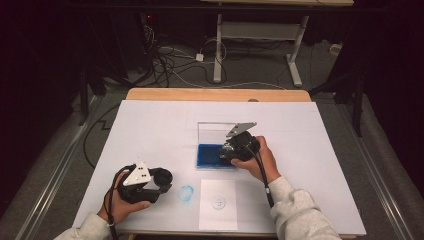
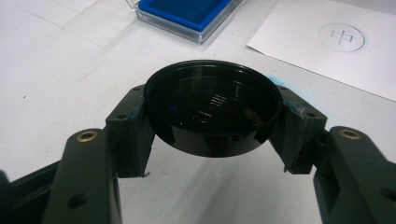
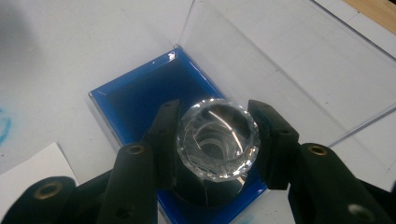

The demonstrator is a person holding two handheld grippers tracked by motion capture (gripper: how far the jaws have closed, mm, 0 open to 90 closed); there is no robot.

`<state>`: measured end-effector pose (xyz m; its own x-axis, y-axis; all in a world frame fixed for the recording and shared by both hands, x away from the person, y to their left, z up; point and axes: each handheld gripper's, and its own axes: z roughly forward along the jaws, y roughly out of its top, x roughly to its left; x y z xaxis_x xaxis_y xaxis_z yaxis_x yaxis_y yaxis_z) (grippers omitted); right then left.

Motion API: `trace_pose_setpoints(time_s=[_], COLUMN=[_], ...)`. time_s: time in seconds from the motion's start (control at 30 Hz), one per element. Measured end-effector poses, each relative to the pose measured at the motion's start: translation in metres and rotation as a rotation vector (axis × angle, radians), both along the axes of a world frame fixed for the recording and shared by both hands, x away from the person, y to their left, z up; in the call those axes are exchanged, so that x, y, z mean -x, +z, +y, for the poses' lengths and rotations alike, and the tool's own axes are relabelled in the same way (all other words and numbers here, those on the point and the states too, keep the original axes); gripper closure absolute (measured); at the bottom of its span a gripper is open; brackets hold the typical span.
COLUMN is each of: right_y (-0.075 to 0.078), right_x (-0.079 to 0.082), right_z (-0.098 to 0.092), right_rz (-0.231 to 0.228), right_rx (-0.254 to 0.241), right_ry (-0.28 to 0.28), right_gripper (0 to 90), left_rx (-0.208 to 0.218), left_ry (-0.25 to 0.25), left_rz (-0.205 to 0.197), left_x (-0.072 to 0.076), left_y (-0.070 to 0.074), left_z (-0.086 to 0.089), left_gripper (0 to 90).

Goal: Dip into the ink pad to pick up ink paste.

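Right gripper [image 3: 217,140] clamps a stamp [image 3: 217,142] over the blue tray [image 3: 126,105]; nearer the person, left gripper [image 2: 212,128] clamps a black cap [image 2: 212,112].

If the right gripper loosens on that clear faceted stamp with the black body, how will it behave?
The clear faceted stamp with the black body looks hard and glossy, so probably slippery in the right gripper. Its round body would likely roll. Faceted edges may chip.

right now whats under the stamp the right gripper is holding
Beneath the clear-topped stamp in the right gripper lies the blue ink pad in its clear case. The stamp's dark body covers the spot beneath it, so contact cannot be seen.
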<state>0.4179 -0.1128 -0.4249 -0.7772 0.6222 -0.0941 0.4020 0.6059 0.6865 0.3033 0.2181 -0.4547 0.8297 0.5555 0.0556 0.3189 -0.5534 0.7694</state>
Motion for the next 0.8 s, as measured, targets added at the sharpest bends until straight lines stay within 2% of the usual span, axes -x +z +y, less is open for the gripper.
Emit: trace_pose_setpoints(time_s=[0.13,0.27,0.47,0.67,0.8], right_y=[-0.0018,-0.0015,-0.0019,-0.0009,-0.0015], right_x=[0.0008,0.0022,-0.0042,0.0016,0.0013], right_z=[-0.0024,0.0006,-0.0024,0.0029,0.0014], right_rz=[-0.001,-0.007,0.018,-0.004,-0.004], right_rx=[-0.025,-0.012,-0.041,0.001,-0.006], right_ry=[-0.012,-0.018,-0.015,-0.027,-0.025], right_gripper=[56.8,56.9,56.9,56.9,56.9], left_rx=[-0.001,-0.003,-0.005,-0.004,-0.002], left_ry=[0.0,-0.001,-0.004,-0.005,-0.003], left_rz=[0.0,0.0,0.0,0.001,-0.002], left_x=[0.0003,0.0,-0.0002,-0.0005,0.0002], left_y=[0.0,-0.0001,0.0002,0.0,0.0005], left_z=[-0.0001,-0.0004,-0.0011,-0.0012,-0.001], left_gripper=[36.6,36.6,36.6,36.6,36.6])
